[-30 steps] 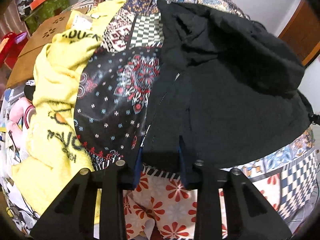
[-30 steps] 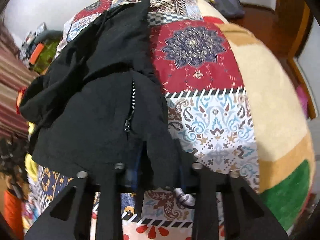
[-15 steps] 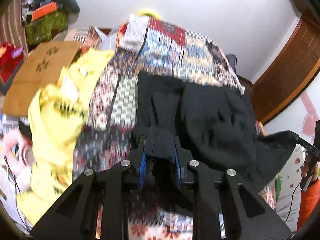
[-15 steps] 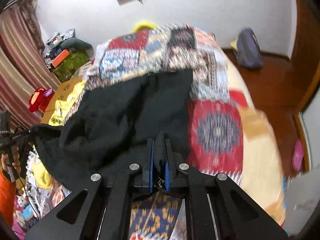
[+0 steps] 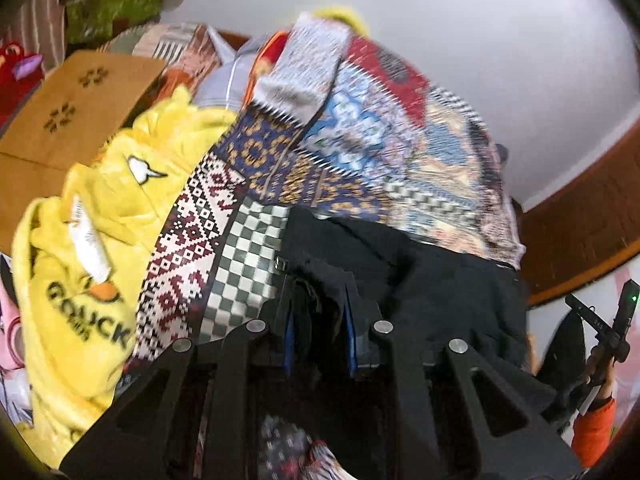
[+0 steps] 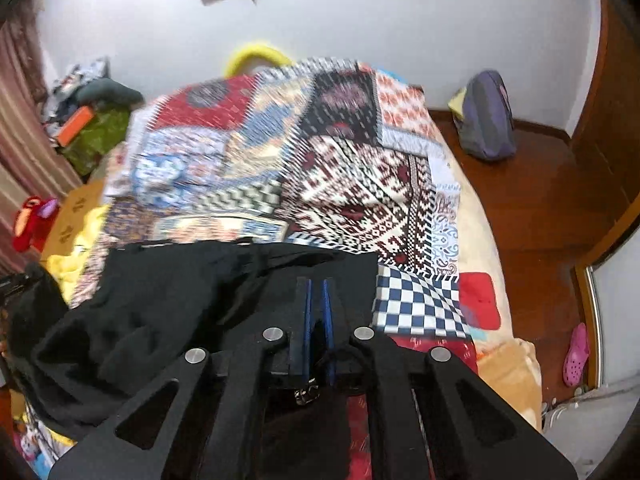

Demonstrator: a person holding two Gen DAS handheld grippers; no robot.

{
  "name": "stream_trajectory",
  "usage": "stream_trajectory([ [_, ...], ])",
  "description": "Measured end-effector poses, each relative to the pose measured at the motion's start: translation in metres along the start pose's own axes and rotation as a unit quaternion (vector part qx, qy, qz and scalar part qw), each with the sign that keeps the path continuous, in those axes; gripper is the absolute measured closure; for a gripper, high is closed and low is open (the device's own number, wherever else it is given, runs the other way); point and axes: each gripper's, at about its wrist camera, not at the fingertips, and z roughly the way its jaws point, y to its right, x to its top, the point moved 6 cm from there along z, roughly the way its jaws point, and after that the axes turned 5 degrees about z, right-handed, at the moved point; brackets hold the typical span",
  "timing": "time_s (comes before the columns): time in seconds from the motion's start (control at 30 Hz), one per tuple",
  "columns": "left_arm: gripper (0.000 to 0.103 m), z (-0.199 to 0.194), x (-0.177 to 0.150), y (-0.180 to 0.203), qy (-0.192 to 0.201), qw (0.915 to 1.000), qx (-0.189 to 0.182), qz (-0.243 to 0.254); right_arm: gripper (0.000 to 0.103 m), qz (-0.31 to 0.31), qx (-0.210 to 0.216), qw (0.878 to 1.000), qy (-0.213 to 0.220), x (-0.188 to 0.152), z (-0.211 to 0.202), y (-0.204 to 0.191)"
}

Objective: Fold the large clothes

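Observation:
A black jacket (image 5: 432, 280) lies on a patchwork bedspread (image 5: 360, 152). My left gripper (image 5: 318, 300) is shut on a bunched fold of the jacket's edge, raised over the bed. In the right wrist view the jacket (image 6: 168, 304) spreads to the left. My right gripper (image 6: 316, 308) is shut on the jacket's other edge, its blue pads nearly together with cloth and a zipper pull between them. The other hand-held gripper (image 5: 608, 332) shows at the far right of the left wrist view.
A yellow duck-print garment (image 5: 92, 248) lies at the bed's left side beside a cardboard box (image 5: 72, 112). The bedspread (image 6: 320, 160) stretches toward the white wall. A purple bag (image 6: 484, 120) and a pink shoe (image 6: 576, 356) lie on the wooden floor on the right.
Both grippers closed on the jacket's near hem, lifted it and carried it forward over the garment toward the far end of the bed. The views tilted up toward the wall.

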Motion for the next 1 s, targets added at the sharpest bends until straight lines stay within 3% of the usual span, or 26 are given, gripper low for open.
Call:
stream_trajectory([
  [0.2, 0.084, 0.073, -0.006, -0.018, -0.044, 0.9988, 0.022, -0.002, 0.101, 0.032, -0.009, 0.998, -0.052, -0.010, 0.075, 0.032],
  [0.4, 0.081, 0.096, -0.012, -0.001, -0.056, 0.9937, 0.070, 0.066, 0.101, 0.050, -0.001, 0.998, -0.043, -0.014, 0.075, 0.045],
  [0.47, 0.080, 0.086, -0.010, 0.003, -0.047, 0.9917, 0.089, 0.080, 0.100, 0.043, -0.012, 0.999, -0.031, -0.005, 0.062, 0.044],
  [0.57, 0.071, 0.061, -0.006, 0.009, -0.029, 0.9864, 0.121, 0.107, 0.097, 0.024, -0.026, 0.999, -0.023, 0.005, 0.033, 0.037],
  [0.63, 0.056, 0.036, -0.003, 0.016, -0.011, 0.9823, 0.135, 0.129, 0.090, 0.007, -0.038, 0.999, -0.010, 0.009, 0.006, 0.027],
  [0.67, 0.050, 0.022, -0.002, 0.021, -0.001, 0.9816, 0.135, 0.135, 0.081, 0.002, -0.036, 0.999, -0.001, 0.011, -0.002, 0.024],
  [0.7, 0.043, 0.013, -0.002, 0.025, 0.008, 0.9818, 0.130, 0.138, 0.069, -0.006, -0.031, 0.999, 0.016, 0.010, -0.021, 0.015],
  [0.77, 0.038, -0.020, -0.007, 0.039, 0.033, 0.9821, 0.110, 0.149, 0.053, -0.019, -0.014, 0.999, 0.044, 0.005, -0.046, 0.000],
  [0.9, 0.032, -0.061, -0.027, 0.065, 0.059, 0.9713, 0.113, 0.201, 0.046, -0.055, 0.033, 0.996, 0.069, -0.021, -0.085, -0.038],
  [1.0, 0.019, -0.079, -0.053, 0.087, 0.072, 0.9603, 0.116, 0.243, 0.045, -0.071, 0.066, 0.993, 0.064, -0.052, -0.095, -0.063],
])
